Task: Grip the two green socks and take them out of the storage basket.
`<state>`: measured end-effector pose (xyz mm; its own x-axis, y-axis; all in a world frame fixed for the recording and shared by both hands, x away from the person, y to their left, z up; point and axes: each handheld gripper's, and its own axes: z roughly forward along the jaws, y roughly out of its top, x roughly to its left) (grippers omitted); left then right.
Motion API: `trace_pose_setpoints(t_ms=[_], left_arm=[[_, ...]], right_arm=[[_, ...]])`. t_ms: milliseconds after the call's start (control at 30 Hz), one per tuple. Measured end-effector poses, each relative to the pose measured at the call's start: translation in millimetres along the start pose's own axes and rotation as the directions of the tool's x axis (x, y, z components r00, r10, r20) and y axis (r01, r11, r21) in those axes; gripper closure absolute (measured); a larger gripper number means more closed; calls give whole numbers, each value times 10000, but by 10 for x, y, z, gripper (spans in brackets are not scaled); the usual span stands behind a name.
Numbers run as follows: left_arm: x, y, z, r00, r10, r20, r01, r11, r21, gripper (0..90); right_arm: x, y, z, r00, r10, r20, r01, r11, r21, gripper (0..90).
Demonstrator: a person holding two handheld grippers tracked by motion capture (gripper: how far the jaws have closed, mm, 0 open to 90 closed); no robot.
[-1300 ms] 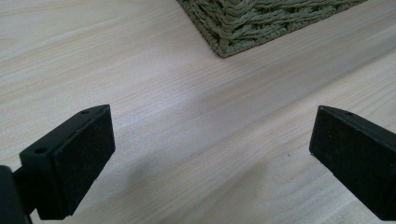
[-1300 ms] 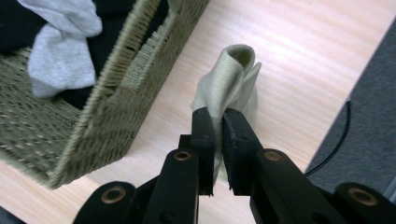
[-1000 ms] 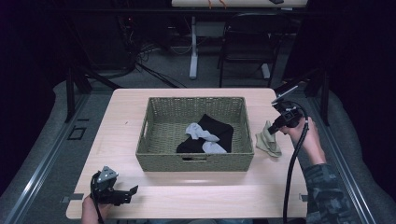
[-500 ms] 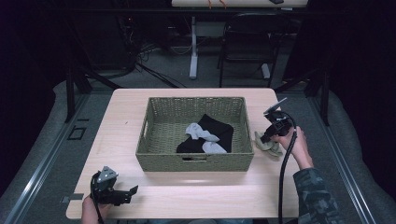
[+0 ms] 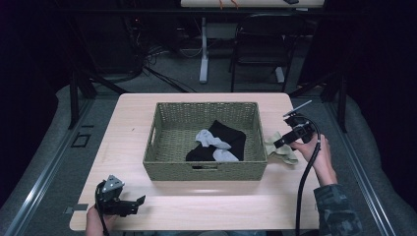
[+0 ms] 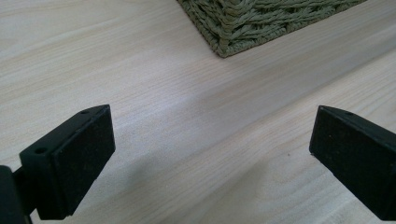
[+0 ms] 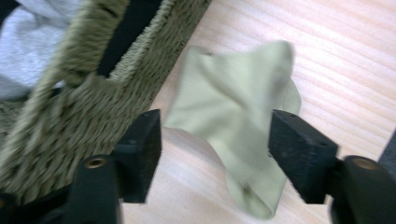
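Note:
A pale green sock [image 5: 281, 148] [image 7: 236, 130] lies on the table just right of the woven basket [image 5: 166, 163]. My right gripper [image 5: 278, 143] [image 7: 215, 140] hovers over that sock; its jaws have just been opening and now stand apart with the sock lying below and between them, pads not pressing it. Inside the basket are a black garment [image 5: 231, 138] and grey socks [image 5: 210, 140]. My left gripper [image 5: 136, 203] [image 6: 210, 154] rests at the table's front left corner, open, with bare wood between its fingers.
The basket's wall [image 7: 70, 116] stands close to the left jaw of the right gripper. The basket's corner [image 6: 233, 32] is ahead of the left gripper. A chair [image 5: 260, 44] and a desk leg stand beyond the table's far edge.
The right hand moved left and down toward the green sock beside the basket, and its jaws opened. The left gripper stayed where it was.

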<state>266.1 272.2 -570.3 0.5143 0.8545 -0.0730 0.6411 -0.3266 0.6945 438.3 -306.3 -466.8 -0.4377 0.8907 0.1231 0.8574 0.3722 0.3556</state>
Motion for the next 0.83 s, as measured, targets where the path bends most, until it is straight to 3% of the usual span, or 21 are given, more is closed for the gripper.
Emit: trace_pose_setpoints(t_ms=[33,200,233,400,600,833], left_arm=[[-1,0,0,10000,2,1,-2,10000,11,2],[-5,2,1,10000,-10,-13,10,10000,28,1],[-6,3,3,10000,-3,-32,3,10000,49,1],[-8,6,5,10000,10,-42,-10,10000,71,1],[-5,6,11,10000,17,-57,-17,10000,75,1],[-15,17,17,9999,106,4,-106,9999,71,1]], right_arm=[[3,-25,-41,9999,-160,-34,161,9998,77,281],[80,-239,-144,9996,-278,-42,275,9983,-513,180],[95,-335,-170,9987,-487,116,492,9975,-507,147],[105,-521,-176,9982,-557,207,566,9972,-486,92],[134,-819,-27,9986,-410,324,423,9983,-410,7],[124,-944,108,9992,-293,254,299,9993,-211,6]])
